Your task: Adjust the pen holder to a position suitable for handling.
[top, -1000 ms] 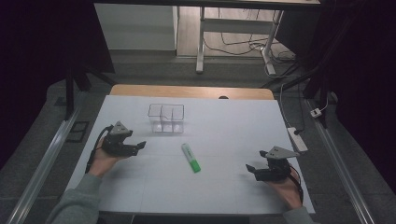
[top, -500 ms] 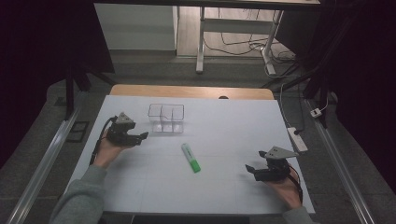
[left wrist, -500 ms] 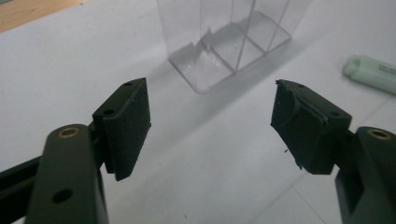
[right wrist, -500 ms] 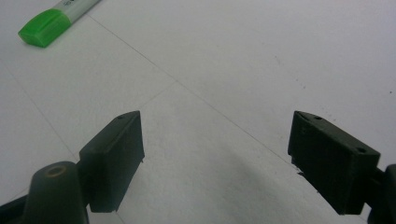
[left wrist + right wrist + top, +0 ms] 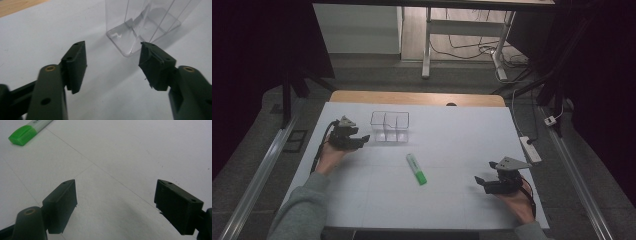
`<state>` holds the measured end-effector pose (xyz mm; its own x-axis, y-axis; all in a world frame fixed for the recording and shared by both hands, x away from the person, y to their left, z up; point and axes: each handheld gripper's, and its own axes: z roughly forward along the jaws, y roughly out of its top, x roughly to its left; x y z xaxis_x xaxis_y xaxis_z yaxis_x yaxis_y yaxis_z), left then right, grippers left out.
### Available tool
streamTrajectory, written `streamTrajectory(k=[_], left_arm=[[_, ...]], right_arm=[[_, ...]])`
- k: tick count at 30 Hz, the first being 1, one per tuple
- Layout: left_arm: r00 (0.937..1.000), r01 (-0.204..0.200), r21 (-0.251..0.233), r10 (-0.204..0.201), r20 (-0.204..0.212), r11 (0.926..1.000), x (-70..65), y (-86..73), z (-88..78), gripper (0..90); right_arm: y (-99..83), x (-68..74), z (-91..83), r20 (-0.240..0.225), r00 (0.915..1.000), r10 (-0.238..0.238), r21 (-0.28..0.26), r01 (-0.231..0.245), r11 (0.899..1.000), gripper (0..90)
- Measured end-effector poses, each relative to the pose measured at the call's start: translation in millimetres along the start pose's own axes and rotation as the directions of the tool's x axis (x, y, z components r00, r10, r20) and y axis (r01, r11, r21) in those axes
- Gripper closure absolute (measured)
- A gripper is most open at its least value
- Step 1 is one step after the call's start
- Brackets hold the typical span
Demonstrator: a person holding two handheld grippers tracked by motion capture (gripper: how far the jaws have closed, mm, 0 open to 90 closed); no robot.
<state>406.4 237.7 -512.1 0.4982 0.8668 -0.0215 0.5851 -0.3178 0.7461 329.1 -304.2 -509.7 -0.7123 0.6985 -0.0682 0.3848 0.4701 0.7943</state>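
Left tongs [image 5: 362, 140] had advanced toward the far side of the counter [image 5: 462, 130] since the earlier frames, ending just left of the clear compartment box [image 5: 390, 126]; jaws apart, nothing between them. Its own view showed the box's [image 5: 147, 22] near corner just beyond the jaw tips, not touching. Right tongs [image 5: 479, 182] had stayed at the near right, jaws apart and empty over bare counter surface. Green highlighter [image 5: 416, 169] lay flat mid-counter, between the two tongs and near of the box, cap end pointing near-right. The right gripper view caught its green cap [image 5: 21, 135] at upper left.
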Motion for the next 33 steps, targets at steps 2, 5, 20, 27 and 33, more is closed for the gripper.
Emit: streamTrajectory(k=[2, 5, 20, 27, 33], left_arm=[[1.0000, -0.004, -0.004, 0.004, -0.004, 1.0000, 1.1, 1.2, 3.7, 44.0], [0.9999, 0.012, -0.023, -0.012, -0.002, 0.9997, 3.3, 2.1, 9.0, 52.3], [0.9987, 0.023, -0.050, -0.021, 0.047, 0.9985, 11.7, 4.4, 26.3, 89.0], [0.9982, 0.013, -0.050, -0.010, 0.059, 0.9986, 8.0, 8.1, 31.6, 89.0], [0.9981, 0.008, -0.047, -0.005, 0.061, 0.9989, 6.5, 10.9, 34.4, 88.9]], right_arm=[[-0.1, 0.0, 0.5, -0.003, 1.0000, -0.003, 0.002, 0.003, 1.000, 17.7], [0.0, 0.2, 0.7, -0.003, 1.0000, -0.004, 0.004, 0.004, 1.000, 17.7], [-0.3, 0.6, 1.0, -0.002, 1.0000, -0.006, 0.008, 0.006, 1.000, 18.0], [-0.5, 0.9, 2.0, -0.006, 0.9999, -0.014, 0.018, 0.014, 1.000, 18.1], [-0.6, 1.1, 2.0, -0.004, 0.9999, -0.013, 0.024, 0.013, 1.000, 18.1]])
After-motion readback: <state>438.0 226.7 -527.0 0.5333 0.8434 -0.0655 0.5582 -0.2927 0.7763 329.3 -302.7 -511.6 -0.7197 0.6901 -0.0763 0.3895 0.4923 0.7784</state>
